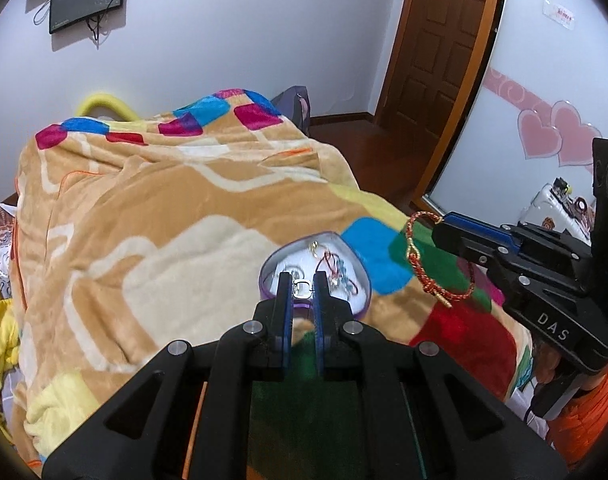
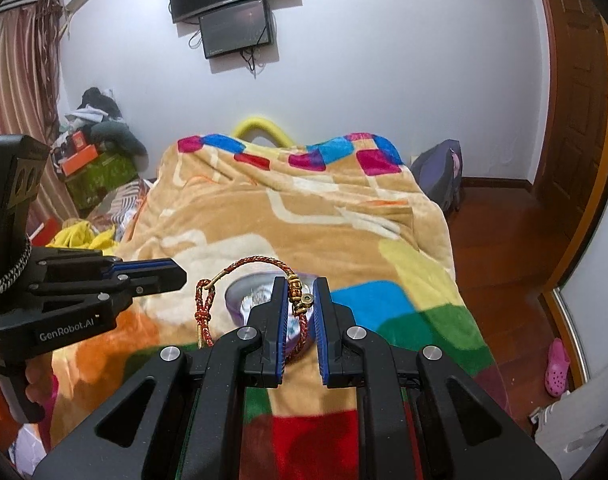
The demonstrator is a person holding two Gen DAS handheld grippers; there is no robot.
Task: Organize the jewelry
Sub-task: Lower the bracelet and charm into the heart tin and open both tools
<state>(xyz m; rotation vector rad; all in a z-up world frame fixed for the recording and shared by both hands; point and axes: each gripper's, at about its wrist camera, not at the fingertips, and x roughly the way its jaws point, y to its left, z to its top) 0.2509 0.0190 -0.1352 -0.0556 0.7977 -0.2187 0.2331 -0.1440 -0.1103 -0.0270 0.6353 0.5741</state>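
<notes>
A red-and-gold braided cord bracelet (image 2: 260,300) is pinched between the nearly closed fingers of the right tool (image 2: 300,308), most of it dangling free, so it may slip out or snag. The left tool (image 1: 302,285), narrowly parted around a small square ring (image 1: 302,288), is held over the purple-rimmed heart-shaped dish (image 1: 355,268) on the bed's patchwork fleece blanket (image 1: 164,208), where a dropped piece may be lost in the pile.

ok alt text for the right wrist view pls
The right gripper holds a red braided bracelet above a purple heart-shaped dish on a colourful blanket. The left gripper reaches in from the left.
</notes>
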